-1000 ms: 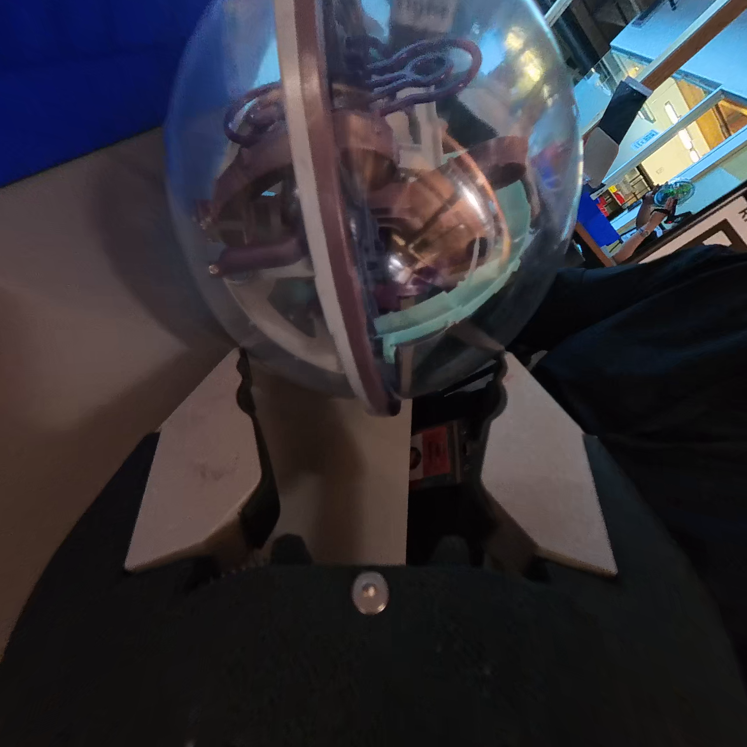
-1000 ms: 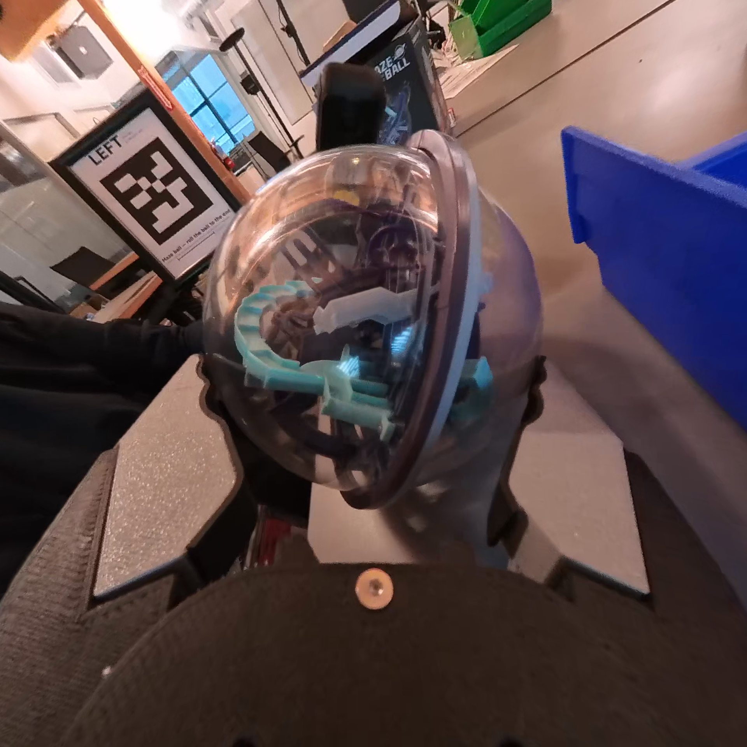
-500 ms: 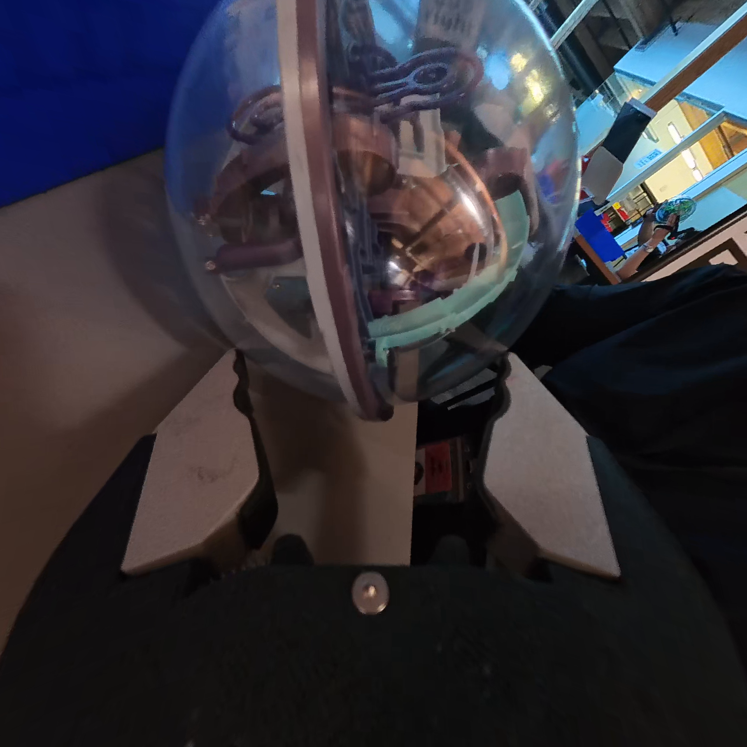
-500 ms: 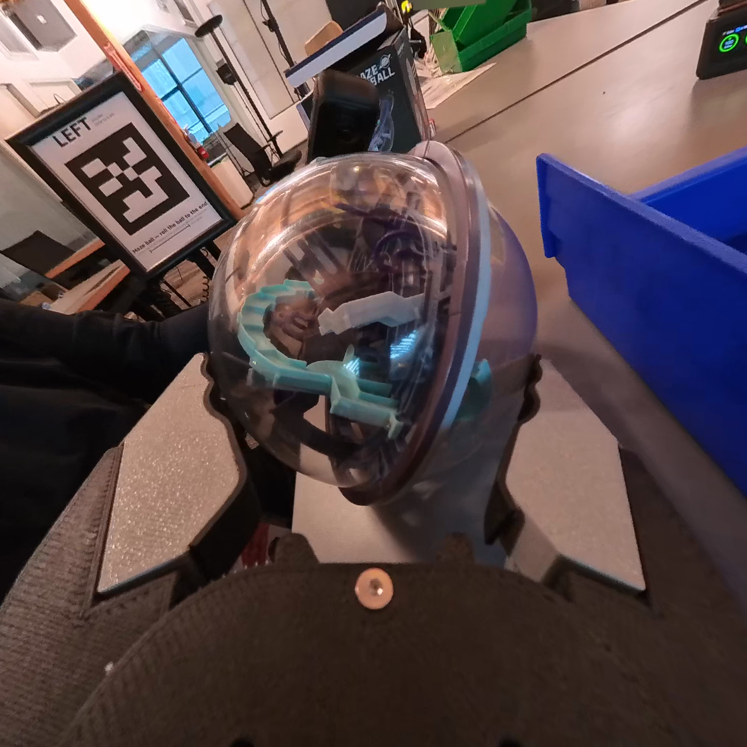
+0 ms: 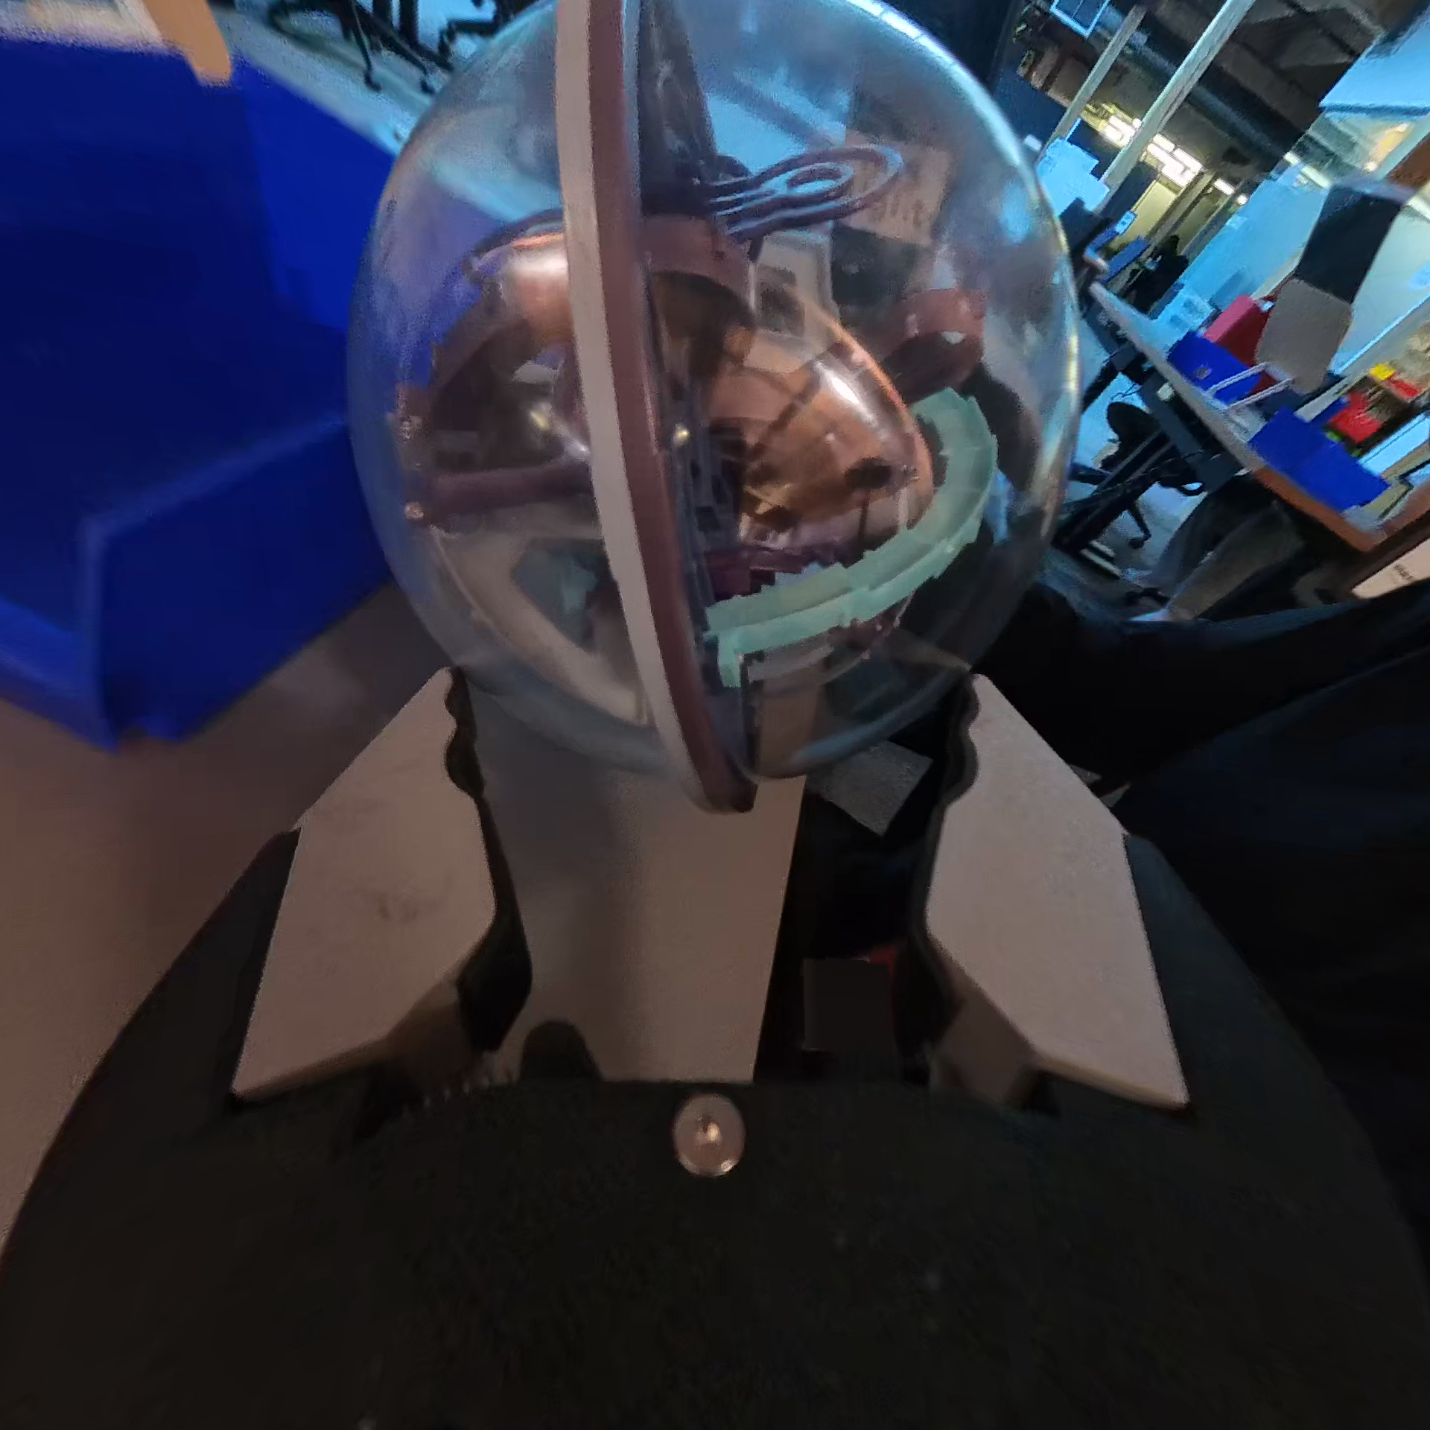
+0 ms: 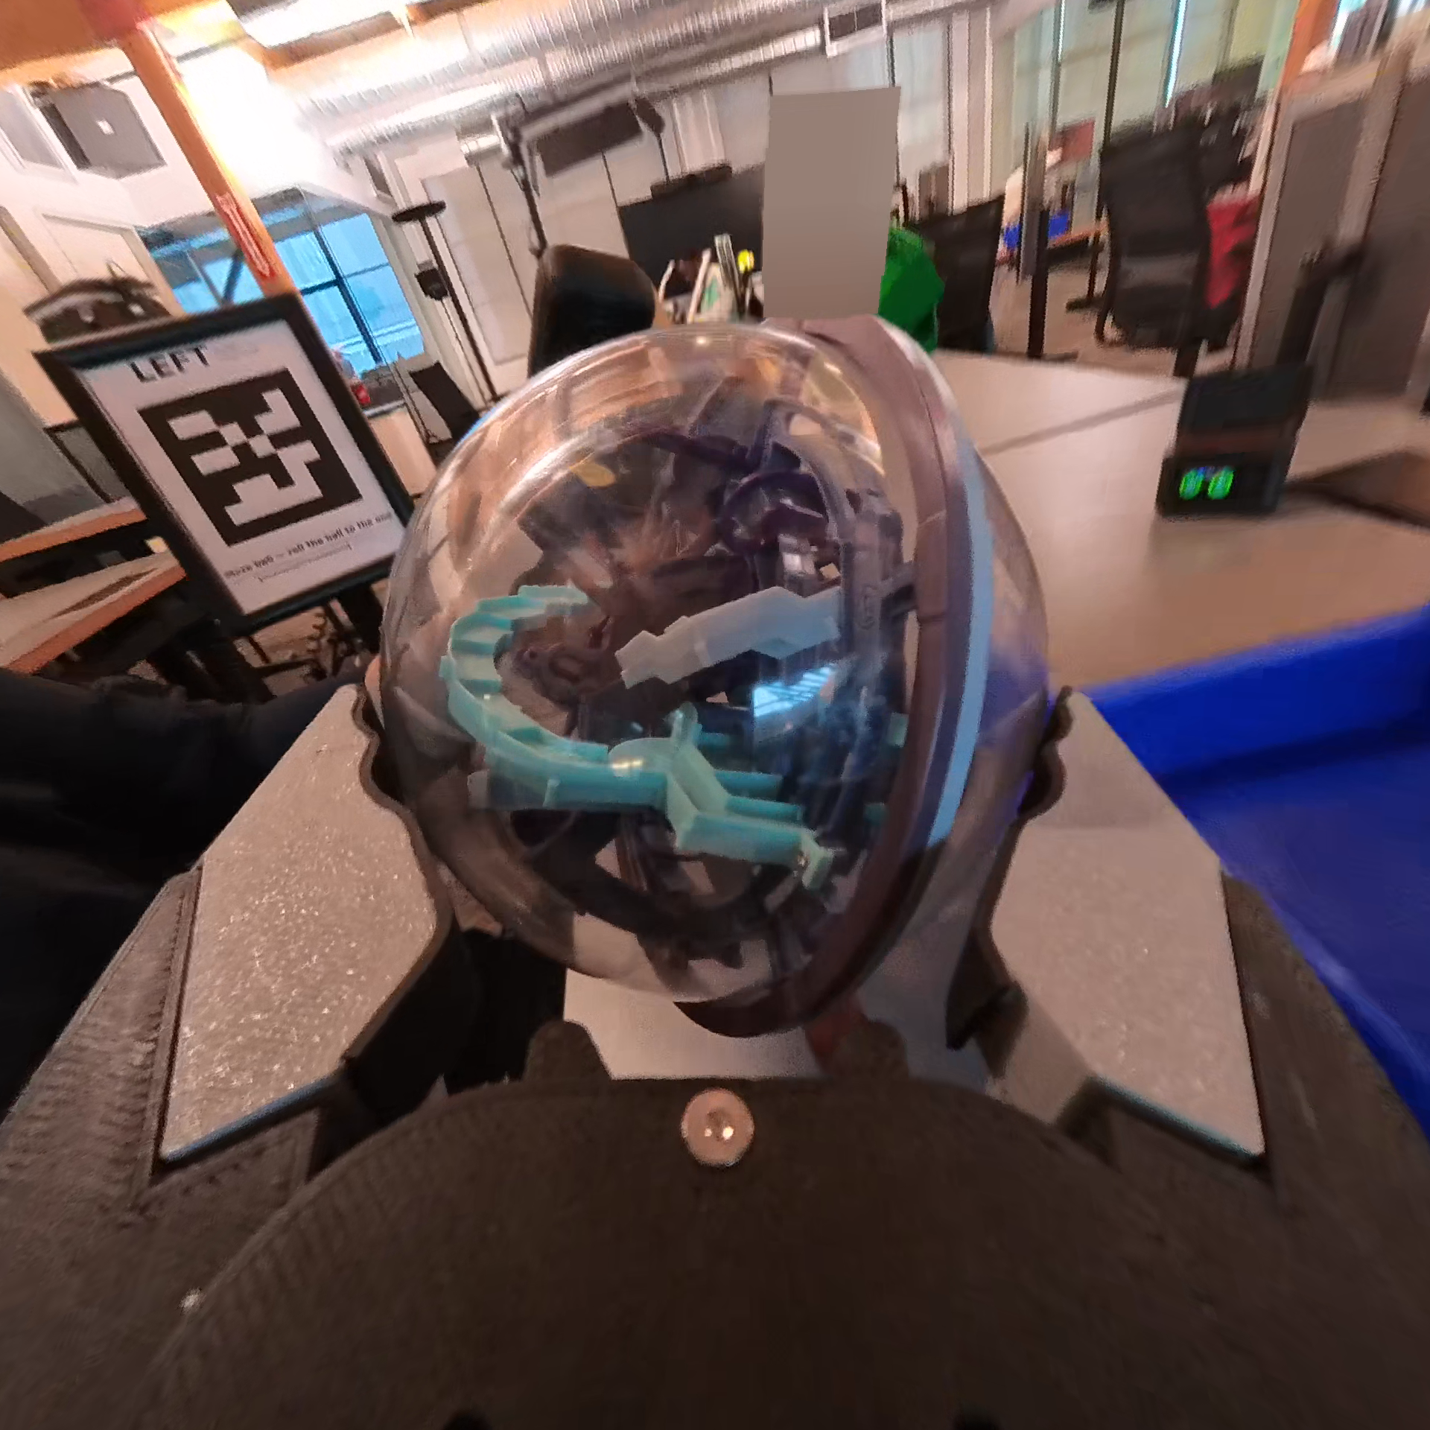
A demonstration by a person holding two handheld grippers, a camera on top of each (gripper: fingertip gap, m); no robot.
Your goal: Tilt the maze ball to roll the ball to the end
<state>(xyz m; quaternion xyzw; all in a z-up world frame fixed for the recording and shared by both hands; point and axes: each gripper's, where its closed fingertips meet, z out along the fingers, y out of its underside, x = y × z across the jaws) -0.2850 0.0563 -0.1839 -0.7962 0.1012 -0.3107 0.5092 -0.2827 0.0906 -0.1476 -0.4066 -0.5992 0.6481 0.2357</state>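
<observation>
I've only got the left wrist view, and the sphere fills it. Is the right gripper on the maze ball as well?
Observer: Yes. The right wrist view shows the right gripper with a finger against each side of the maze ball.
Operator: What track faces that camera?
Observer: A stepped teal track, curling down to a round teal landing.
Operator: Anything behind the ball on that side?
Observer: A framed black-and-white marker sign stands at the back left.

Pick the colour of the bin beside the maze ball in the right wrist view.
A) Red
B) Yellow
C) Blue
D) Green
C: a blue bin sits on the table to the right of the clear maze ball.
</observation>
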